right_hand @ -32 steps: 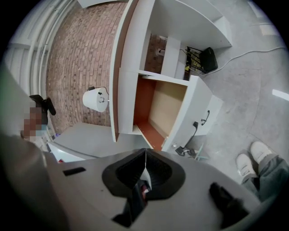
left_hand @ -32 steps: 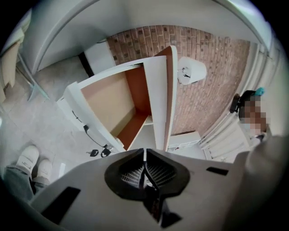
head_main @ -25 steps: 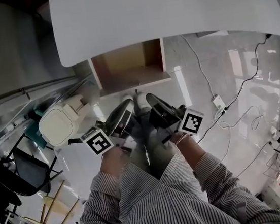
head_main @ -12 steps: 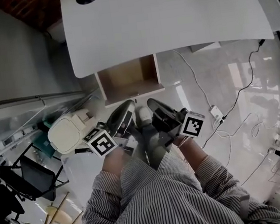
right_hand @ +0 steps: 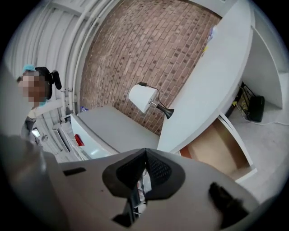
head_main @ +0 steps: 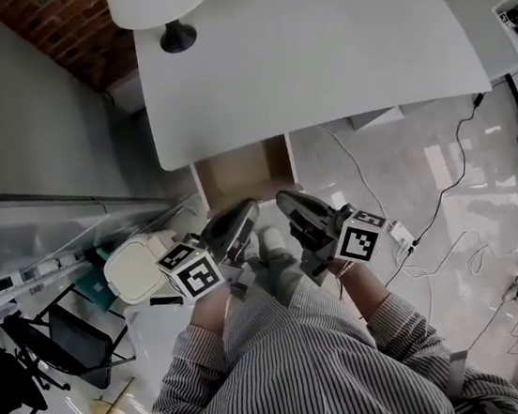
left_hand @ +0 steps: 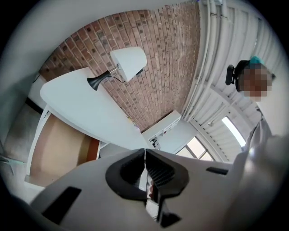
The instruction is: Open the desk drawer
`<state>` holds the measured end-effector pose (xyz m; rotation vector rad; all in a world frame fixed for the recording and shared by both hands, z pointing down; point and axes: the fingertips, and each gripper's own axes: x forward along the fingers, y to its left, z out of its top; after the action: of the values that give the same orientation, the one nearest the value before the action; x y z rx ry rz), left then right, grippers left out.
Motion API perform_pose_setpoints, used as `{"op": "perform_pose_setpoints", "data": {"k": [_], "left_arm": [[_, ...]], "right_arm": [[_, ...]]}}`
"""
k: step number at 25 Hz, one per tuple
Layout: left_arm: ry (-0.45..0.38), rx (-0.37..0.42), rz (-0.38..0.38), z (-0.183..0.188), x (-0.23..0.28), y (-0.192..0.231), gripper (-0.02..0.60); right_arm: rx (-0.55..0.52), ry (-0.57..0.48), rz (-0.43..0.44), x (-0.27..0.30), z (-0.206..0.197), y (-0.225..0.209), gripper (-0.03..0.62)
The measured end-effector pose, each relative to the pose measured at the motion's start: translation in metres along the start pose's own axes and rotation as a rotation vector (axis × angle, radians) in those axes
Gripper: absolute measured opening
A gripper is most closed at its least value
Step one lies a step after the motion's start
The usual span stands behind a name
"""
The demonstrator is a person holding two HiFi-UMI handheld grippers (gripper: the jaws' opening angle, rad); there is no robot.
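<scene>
The white desk (head_main: 313, 43) fills the top of the head view, and its wooden drawer (head_main: 243, 170) stands pulled out below the near edge. My left gripper (head_main: 241, 217) and right gripper (head_main: 289, 205) hover side by side just in front of the drawer, touching nothing. Both are shut with nothing between the jaws. The left gripper view has its shut tips (left_hand: 145, 151) below the desk top (left_hand: 90, 108), with the open drawer (left_hand: 58, 144) at left. In the right gripper view the shut tips (right_hand: 145, 153) sit left of the open drawer (right_hand: 219, 151).
A white-shaded lamp (head_main: 161, 1) stands on the desk's far left corner. A white bin (head_main: 139, 264) and a black chair (head_main: 63, 336) are on the floor at left. Cables (head_main: 428, 198) trail over the floor at right. A person (left_hand: 255, 83) stands far behind.
Both grippers have risen together and rolled a little. The head view has tilted up, so more of the desk top and the lamp show and the drawer looks smaller.
</scene>
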<state>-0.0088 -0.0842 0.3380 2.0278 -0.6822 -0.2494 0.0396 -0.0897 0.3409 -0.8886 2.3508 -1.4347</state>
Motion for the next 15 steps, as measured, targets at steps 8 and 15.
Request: {"op": "perform_pose_setpoints", "data": {"k": [8,15], "left_arm": [[0.034,0.039,-0.031,0.026,0.007,-0.027,0.017],[-0.020,0.182,0.010,0.056,0.005,-0.051,0.016]], "right_arm": [[-0.068,-0.038,-0.009,0.011,0.029,0.031,0.017],[-0.128,-0.064,0.002,0.015,0.054,0.056,0.017]]}}
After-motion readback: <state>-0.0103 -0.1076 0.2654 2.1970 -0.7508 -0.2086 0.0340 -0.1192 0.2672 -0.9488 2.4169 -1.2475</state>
